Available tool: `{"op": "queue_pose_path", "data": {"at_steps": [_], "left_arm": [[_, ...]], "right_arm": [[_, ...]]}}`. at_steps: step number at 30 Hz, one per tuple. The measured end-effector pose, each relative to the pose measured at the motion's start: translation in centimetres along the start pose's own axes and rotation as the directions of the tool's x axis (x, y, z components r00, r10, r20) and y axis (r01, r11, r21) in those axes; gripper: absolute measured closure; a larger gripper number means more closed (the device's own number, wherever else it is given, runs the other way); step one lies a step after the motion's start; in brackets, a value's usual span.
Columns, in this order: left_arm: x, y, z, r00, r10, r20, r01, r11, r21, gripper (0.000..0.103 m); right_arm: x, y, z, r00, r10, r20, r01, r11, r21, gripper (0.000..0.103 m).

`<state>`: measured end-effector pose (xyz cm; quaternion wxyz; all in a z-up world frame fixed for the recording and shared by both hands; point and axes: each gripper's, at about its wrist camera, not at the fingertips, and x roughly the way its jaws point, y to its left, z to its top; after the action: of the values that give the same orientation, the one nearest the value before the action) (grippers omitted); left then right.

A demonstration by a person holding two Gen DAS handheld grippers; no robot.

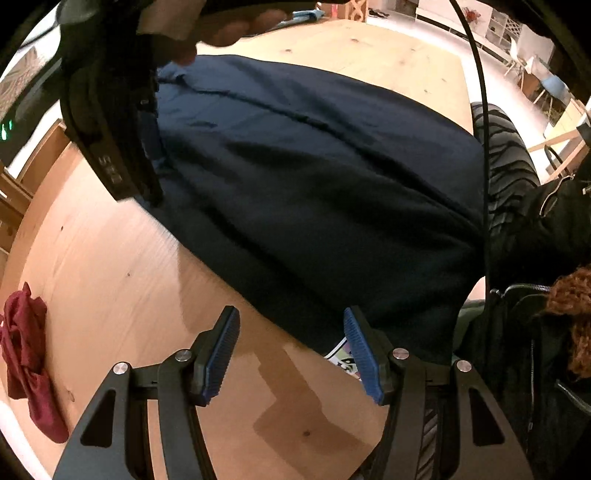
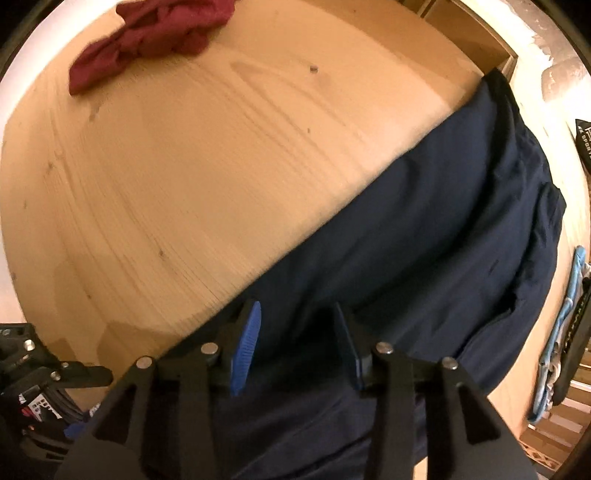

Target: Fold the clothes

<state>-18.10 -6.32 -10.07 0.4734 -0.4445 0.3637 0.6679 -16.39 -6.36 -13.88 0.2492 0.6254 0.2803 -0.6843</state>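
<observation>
Both tools gape empty: left tool over the navy garment's edge, right tool above it; red cloth lies well apart on the bench.

I am seeing bare wooden table lying open beside the long straight edge of the navy garment, wide enough for a gripper to pass. A crumpled maroon cloth is sitting at the far edge of that stretch (well apart from the navy fabric). In the left wrist view, the right gripper is hanging over the garment's far left corner, and a person's dark jacket is crowding the near right side.
</observation>
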Motion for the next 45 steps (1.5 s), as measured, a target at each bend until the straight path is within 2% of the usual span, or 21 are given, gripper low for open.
{"op": "queue_pose_path", "data": {"at_steps": [2,5,10,12,13,17,20,21,24,25,29,31,33,34,35,37,41,43,45], "left_arm": [[-0.2,-0.5,0.0,1.0,-0.005,-0.003,0.005,1.0,0.014,0.047],[-0.4,-1.1,0.0,1.0,-0.003,-0.009,0.004,0.999,0.037,0.047],[-0.7,-1.9,-0.3,1.0,-0.013,-0.011,0.014,0.999,0.04,0.047],[-0.6,-2.4,-0.3,1.0,-0.01,-0.017,0.011,0.998,0.054,0.047],[-0.5,-2.9,0.0,1.0,-0.012,-0.02,0.014,0.998,0.064,0.047],[-0.4,-3.7,-0.2,0.999,-0.023,-0.023,0.025,0.996,0.083,0.046],[-0.6,-4.0,-0.1,0.999,-0.037,-0.021,0.038,0.997,0.063,0.046],[-0.7,-3.8,-0.2,0.999,-0.04,-0.021,0.041,0.997,0.058,0.046],[-0.4,-4.2,-0.4,0.999,-0.045,-0.022,0.046,0.997,0.055,0.046],[-0.3,-4.3,-0.4,0.999,-0.046,-0.021,0.048,0.997,0.057,0.046],[-0.1,-4.2,-0.4,0.998,-0.053,-0.018,0.054,0.997,0.061,0.046],[-0.1,-4.2,-0.4,0.999,-0.052,-0.016,0.053,0.997,0.061,0.046],[-0.1,-4.3,-0.4,0.999,-0.052,-0.015,0.053,0.997,0.06,0.046],[-0.2,-4.2,-0.5,0.998,-0.054,-0.015,0.055,0.997,0.057,0.046],[-0.2,-4.1,-0.5,0.998,-0.056,-0.014,0.057,0.997,0.054,0.046],[0.1,-4.2,-0.5,0.998,-0.06,-0.015,0.061,0.997,0.05,0.045],[0.3,-4.3,-0.4,0.998,-0.059,-0.014,0.059,0.997,0.054,0.045],[0.2,-4.2,-0.4,0.998,-0.057,-0.012,0.058,0.997,0.054,0.045],[0.0,-4.1,-0.6,0.998,-0.057,-0.009,0.057,0.997,0.05,0.045]], "right_arm": [[0.0,-0.1,0.0,1.0,0.004,-0.005,-0.004,1.0,0.006,0.062],[0.5,-0.8,0.0,0.998,0.051,-0.024,-0.05,0.998,0.04,0.062],[0.5,-1.2,-0.7,0.994,0.109,0.027,-0.11,0.994,0.016,0.064],[0.5,-1.1,-0.8,0.992,0.12,0.036,-0.121,0.993,0.005,0.073],[0.4,-1.2,-0.7,0.99,0.133,0.035,-0.134,0.991,0.006,0.1],[0.2,-1.8,-0.6,0.973,0.224,0.055,-0.226,0.974,0.028,0.102],[-0.3,-2.2,-0.3,0.945,0.311,0.096,-0.318,0.946,0.061,0.102],[-0.4,-2.2,-0.2,0.946,0.31,0.099,-0.317,0.947,0.06,0.102],[-0.3,-1.2,-0.4,0.984,0.171,0.048,-0.172,0.985,0.015,0.101],[-0.3,-1.1,-0.6,0.989,0.144,0.028,-0.144,0.989,0.018,0.098],[0.3,-1.7,-1.4,0.992,0.125,-0.011,-0.124,0.99,0.071,0.08],[0.6,-1.8,-1.6,0.996,0.083,-0.017,-0.082,0.995,0.064,0.079],[0.6,-1.6,-1.8,0.999,0.053,-0.007,-0.053,0.998,0.039,0.073],[0.6,-1.6,-1.9,0.999,0.04,0.0,-0.04,0.999,0.034,0.067],[0.6,-1.6,-2.0,0.999,0.036,0.007,-0.037,0.999,0.028,0.066],[0.5,-1.8,-2.3,0.998,0.054,0.02,-0.054,0.998,0.018,0.066],[0.5,-1.0,-2.5,0.996,0.088,0.007,-0.088,0.996,-0.033,0.093],[0.5,-0.5,-2.3,0.996,0.086,-0.012,-0.086,0.995,-0.049,0.099],[0.4,-0.6,-2.2,0.993,0.121,-0.012,-0.121,0.992,-0.036,0.1]]}}
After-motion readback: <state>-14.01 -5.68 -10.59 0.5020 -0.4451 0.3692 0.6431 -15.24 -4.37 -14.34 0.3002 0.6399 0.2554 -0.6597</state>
